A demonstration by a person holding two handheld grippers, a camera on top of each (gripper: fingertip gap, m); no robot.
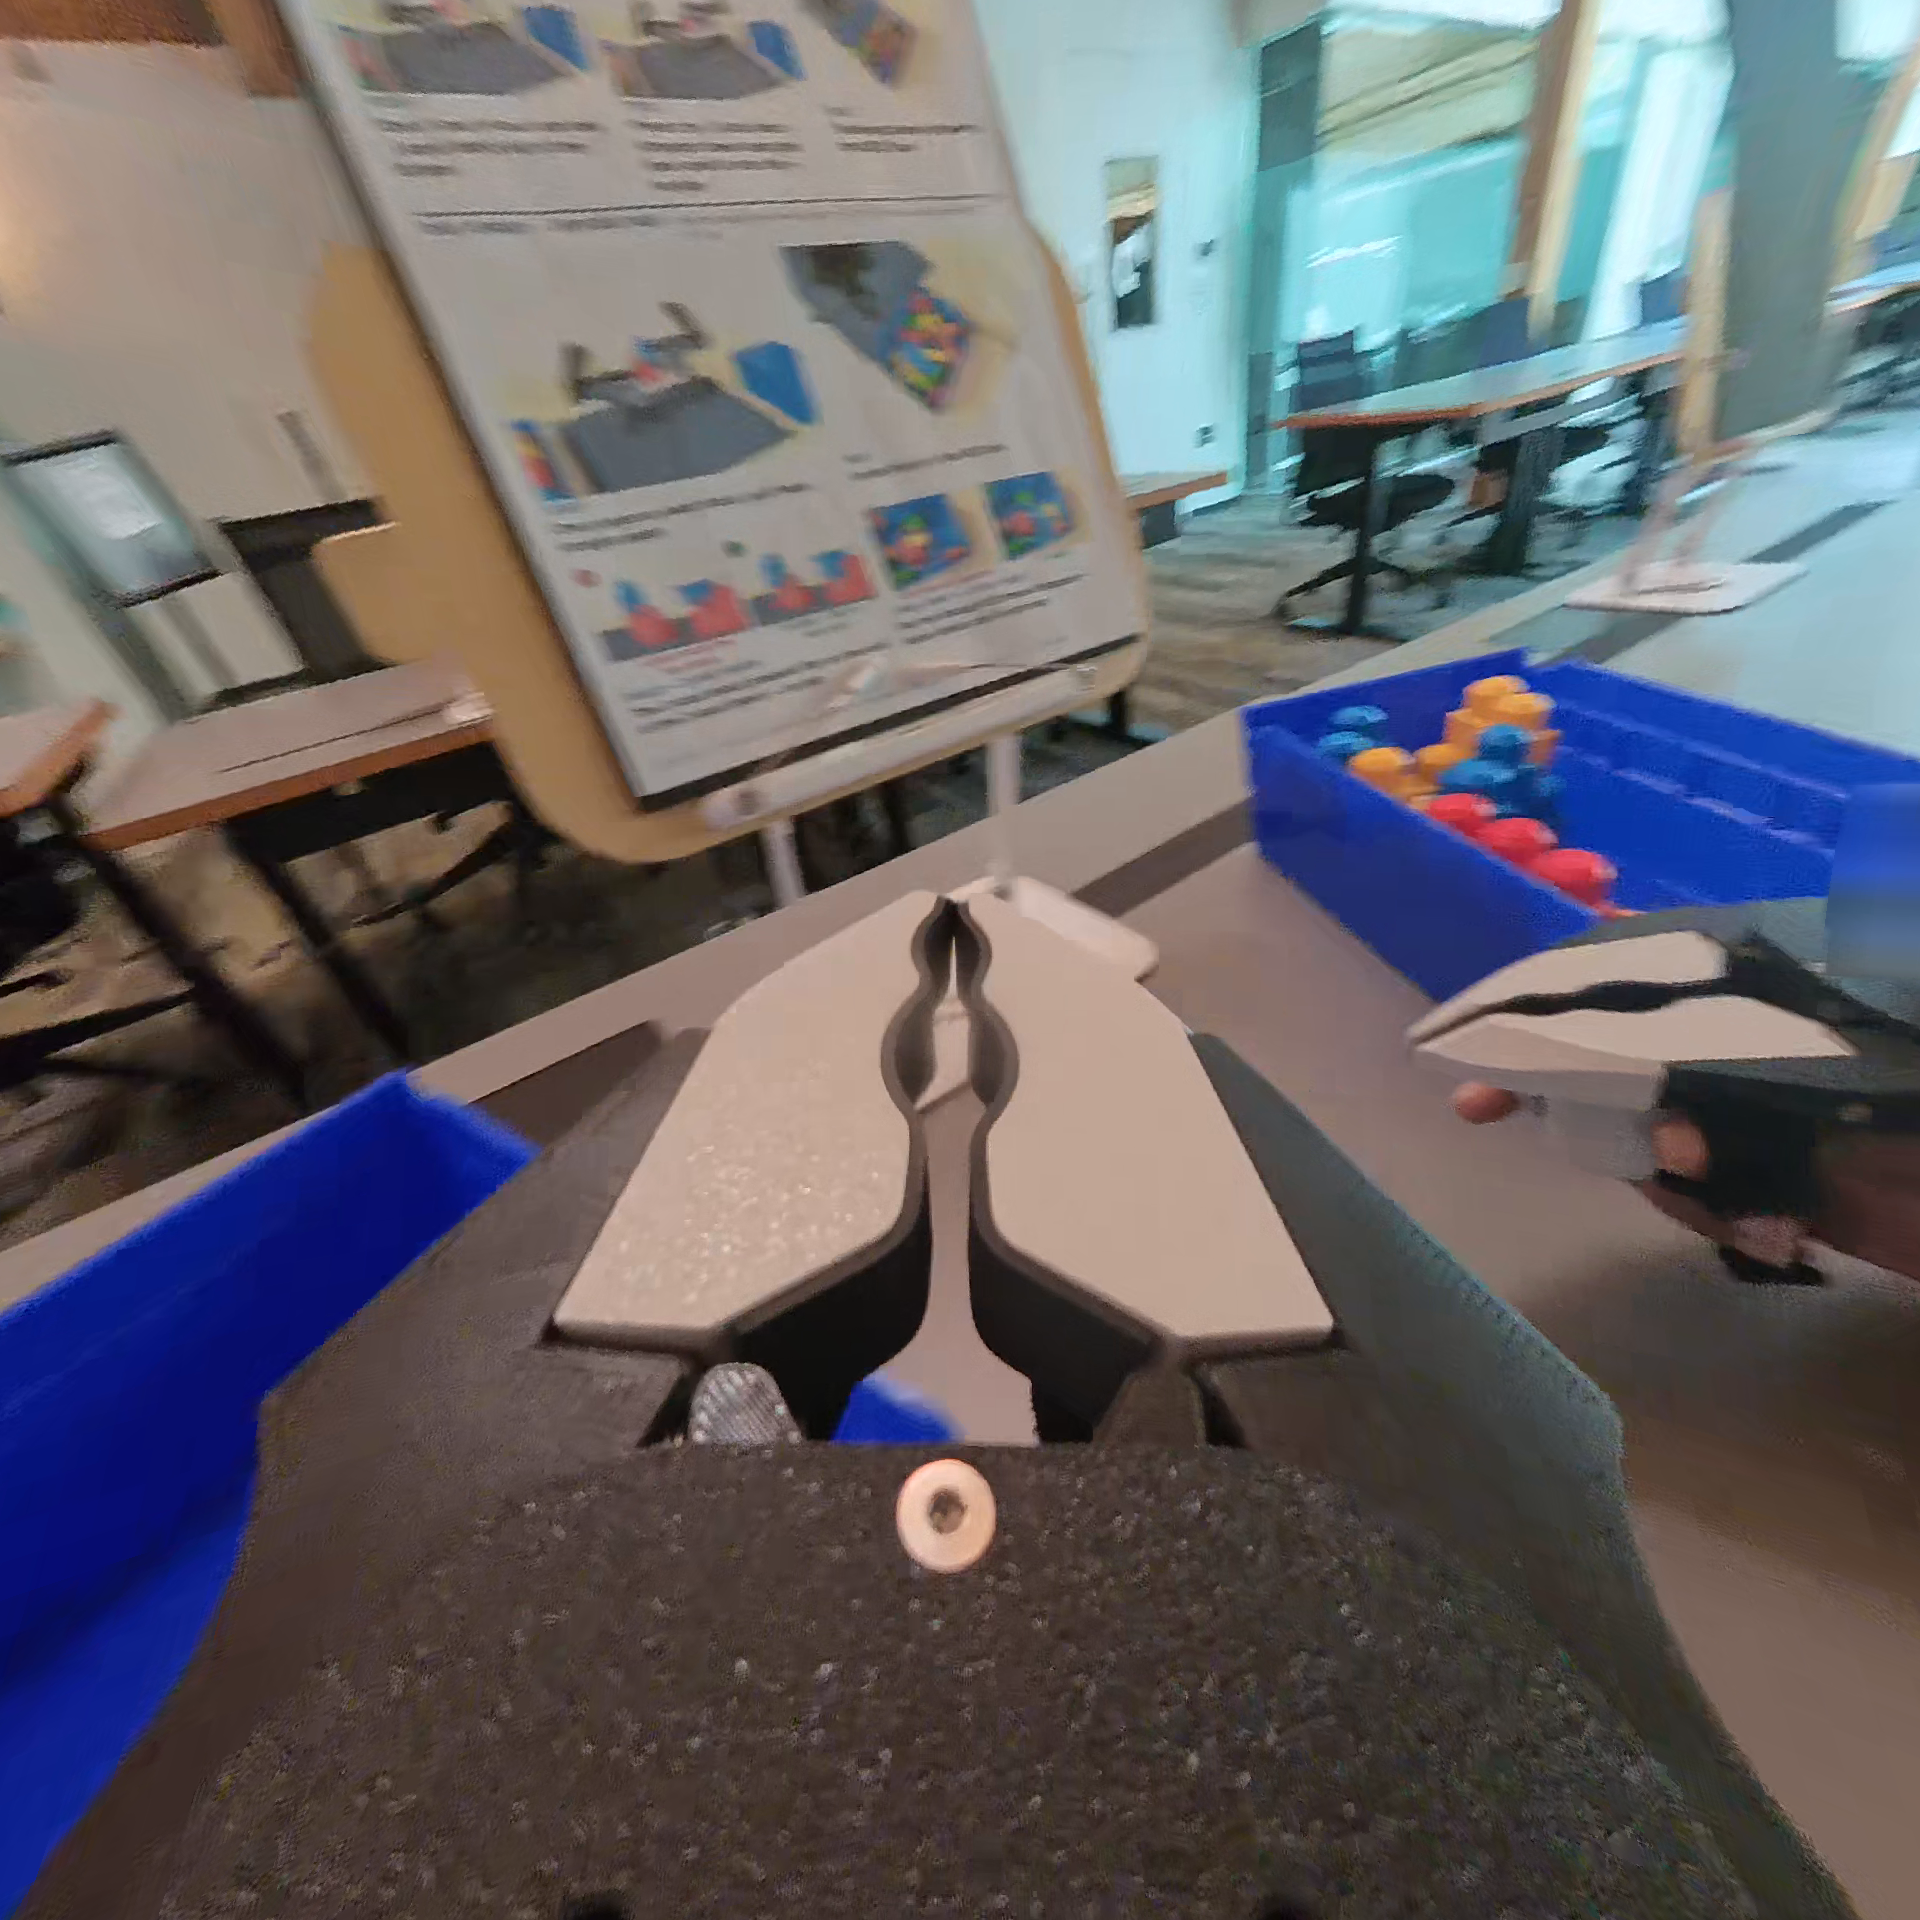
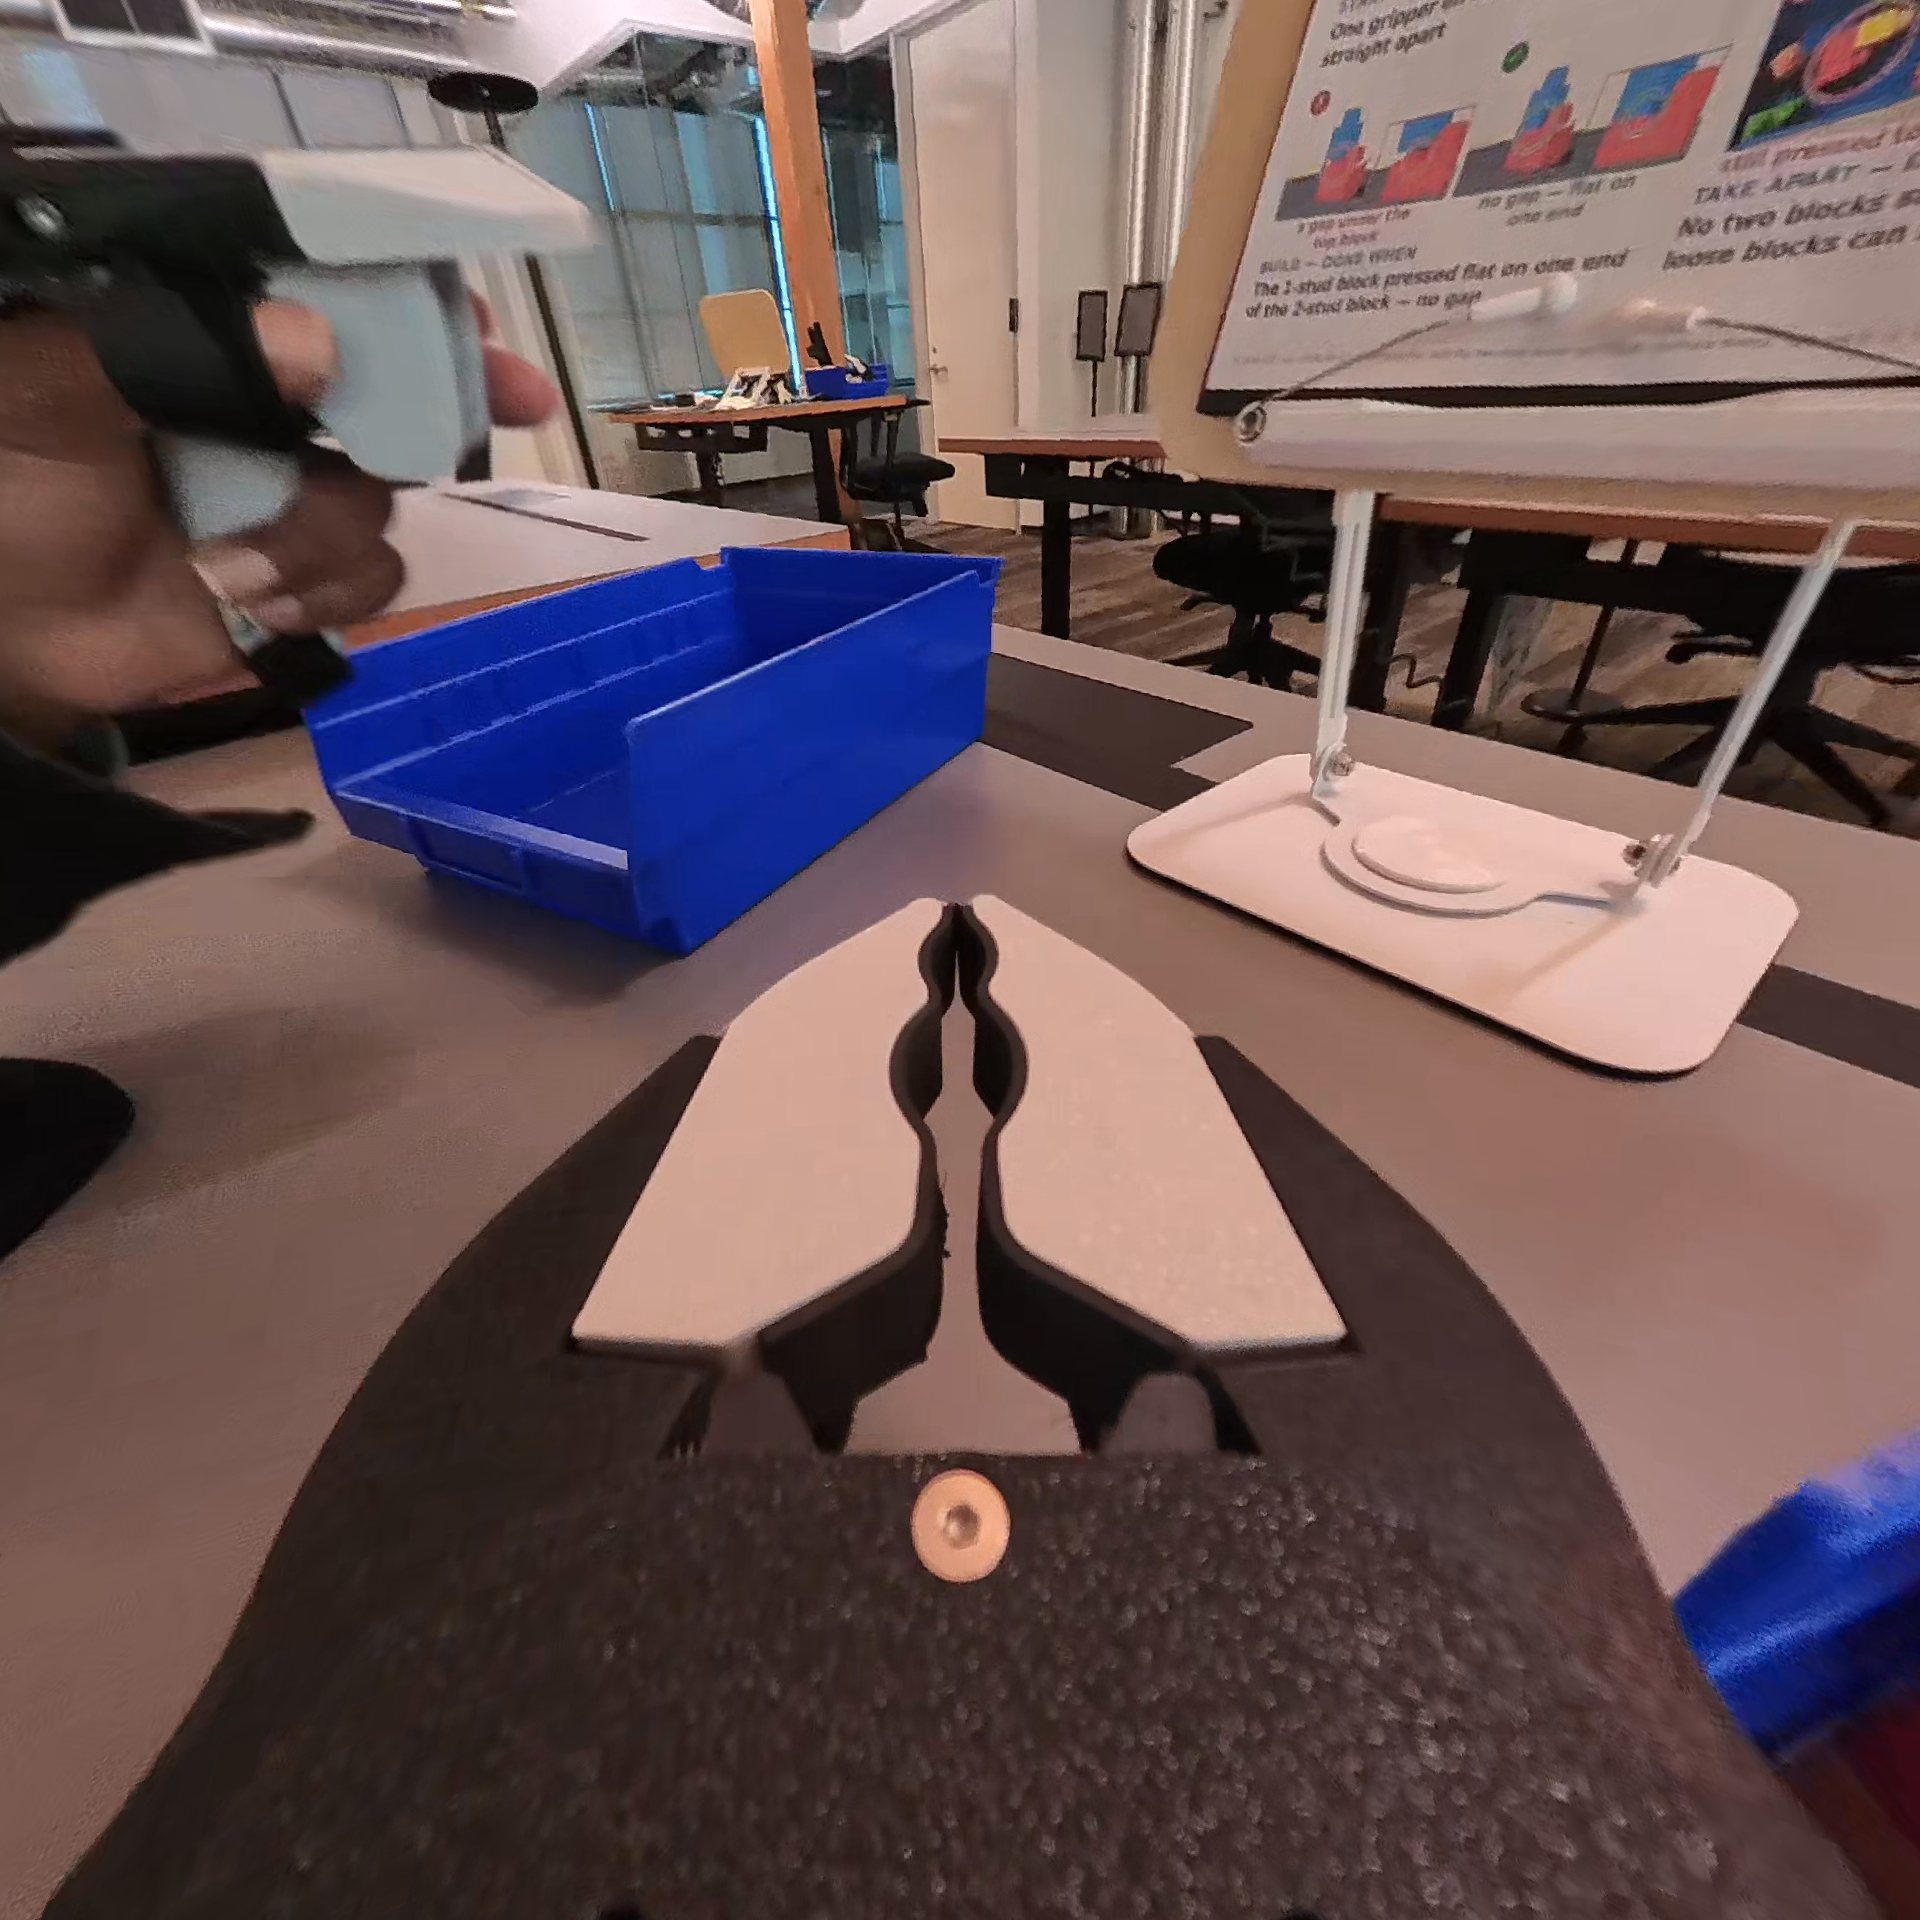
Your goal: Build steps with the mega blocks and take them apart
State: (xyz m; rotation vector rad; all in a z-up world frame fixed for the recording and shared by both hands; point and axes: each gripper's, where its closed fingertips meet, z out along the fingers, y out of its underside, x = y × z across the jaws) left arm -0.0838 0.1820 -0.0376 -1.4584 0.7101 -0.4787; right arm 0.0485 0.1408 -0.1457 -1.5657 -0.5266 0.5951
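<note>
My left gripper (image 1: pixel 954 914) is shut with nothing between its pads, raised over the grey table (image 1: pixel 1299 966). My right gripper (image 2: pixel 958 920) is also shut on nothing, low over the table. It shows too in the left wrist view (image 1: pixel 1429 1034) at the right, pads together. The left gripper appears blurred at the upper left of the right wrist view (image 2: pixel 561 223), held by a hand. A blue bin (image 1: pixel 1403 883) at the right holds several mega blocks (image 1: pixel 1496 769) in red, blue and orange. A second blue bin (image 2: pixel 810 748) shows no blocks in the part I can see.
A white stand base (image 2: pixel 1558 956) carries an instruction board (image 1: pixel 727 416) at the table's far edge. A blue bin wall (image 1: pixel 125 1403) sits close at the left. Dark strips (image 2: pixel 1101 717) mark the tabletop. Desks and chairs stand beyond. About 20 cm separates my left fingertips from my right.
</note>
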